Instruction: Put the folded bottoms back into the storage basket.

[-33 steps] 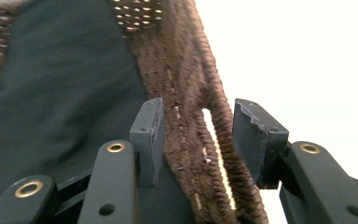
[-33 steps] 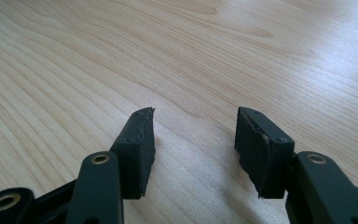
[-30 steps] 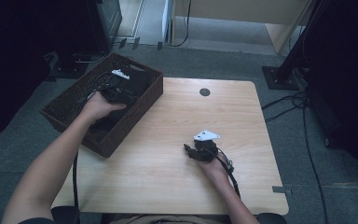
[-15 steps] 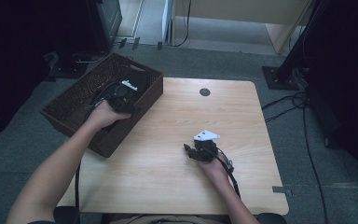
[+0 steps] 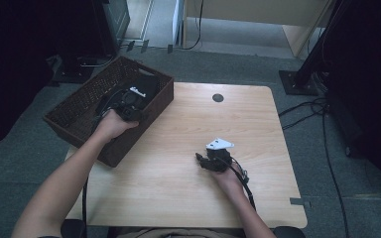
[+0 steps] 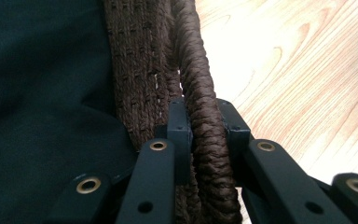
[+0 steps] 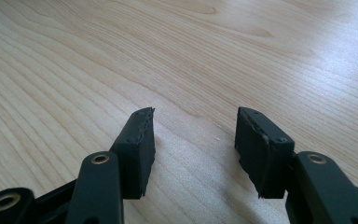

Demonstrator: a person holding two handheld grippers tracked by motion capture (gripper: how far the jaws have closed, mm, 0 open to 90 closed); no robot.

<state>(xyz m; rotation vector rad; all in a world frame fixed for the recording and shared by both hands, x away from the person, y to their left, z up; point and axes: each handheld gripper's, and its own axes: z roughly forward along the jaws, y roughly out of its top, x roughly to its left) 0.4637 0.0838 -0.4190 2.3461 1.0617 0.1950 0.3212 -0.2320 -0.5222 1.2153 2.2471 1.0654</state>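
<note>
A pale wooden table [image 5: 188, 198] with a dark round grommet [image 5: 218, 97] near its far edge — grey carpet [image 5: 25, 163] around it, black cables [image 5: 327, 144] trailing on the right.

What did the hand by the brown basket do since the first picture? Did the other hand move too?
The left gripper came back out of the basket toward its near edge beside the table, and its jaws now pinch the basket's braided rim. The dark cloth inside stayed put. The right gripper did not move; it stayed open on the table.
</note>
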